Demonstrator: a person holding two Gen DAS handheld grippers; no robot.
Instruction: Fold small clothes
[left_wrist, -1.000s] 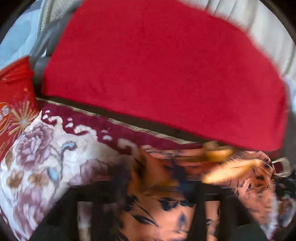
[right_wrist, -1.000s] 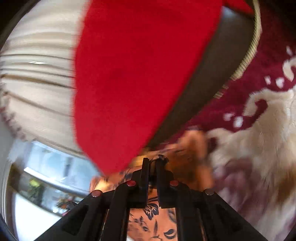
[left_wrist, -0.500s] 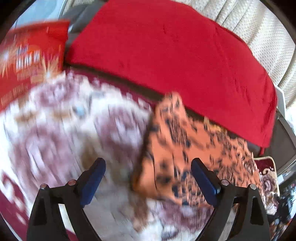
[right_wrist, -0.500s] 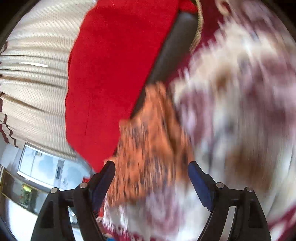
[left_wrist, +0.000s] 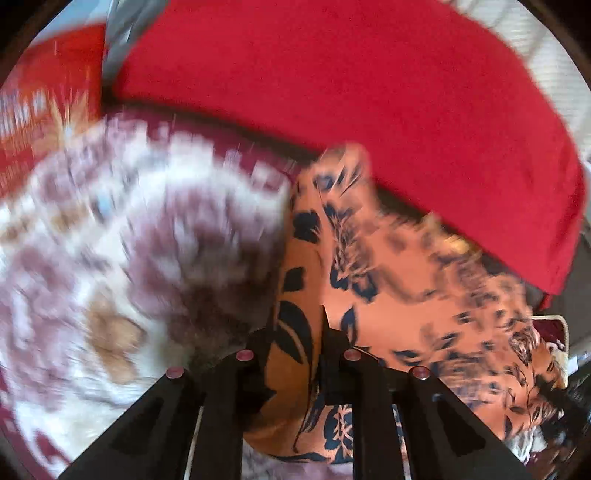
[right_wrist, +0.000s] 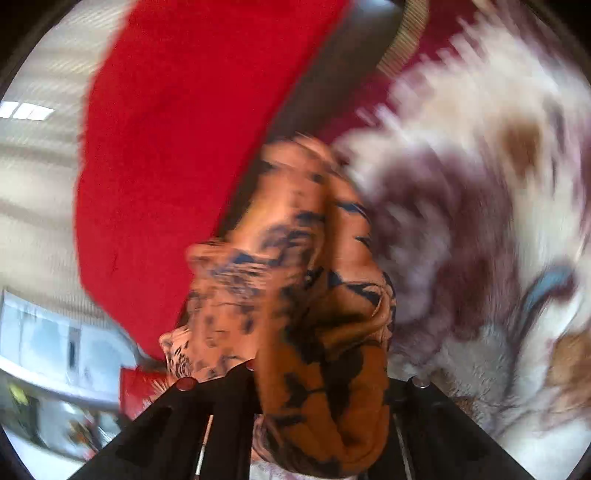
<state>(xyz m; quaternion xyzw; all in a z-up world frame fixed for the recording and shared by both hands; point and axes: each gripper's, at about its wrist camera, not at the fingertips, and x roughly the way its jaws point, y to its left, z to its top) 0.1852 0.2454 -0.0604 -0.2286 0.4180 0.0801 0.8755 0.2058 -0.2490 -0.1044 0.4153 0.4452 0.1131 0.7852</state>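
In the left wrist view, the left gripper (left_wrist: 297, 343) is at the bottom middle of the frame. Its jaws are pinched tight on a fold of the orange cloth (left_wrist: 399, 291). The cloth has dark blue leaves and flowers on it. A strip of it runs up between the jaws, and the rest spreads to the right side of the frame and bunches below the gripper. To the left of the cloth is a fluffy blanket (left_wrist: 140, 258), white with purple and brown flowers. It looks blurry. Behind the cloth, across the top of the frame, is a big red cover (left_wrist: 351, 92). A red bag (left_wrist: 44, 110) with light print sits at the upper left. Pale curtains (left_wrist: 532, 48) show at the upper right.

In the right wrist view, the right gripper (right_wrist: 317, 384) is at the bottom middle. A thick bunch of the orange cloth (right_wrist: 306, 280) sits between its jaws and hides the tips, but the jaws are closed in on it. The cloth goes up to the middle of the frame. The fluffy blanket (right_wrist: 480, 221) fills the right side, blurry. The red cover (right_wrist: 177, 147) is at the upper left, with the pale curtains (right_wrist: 33, 177) behind it at the left edge.
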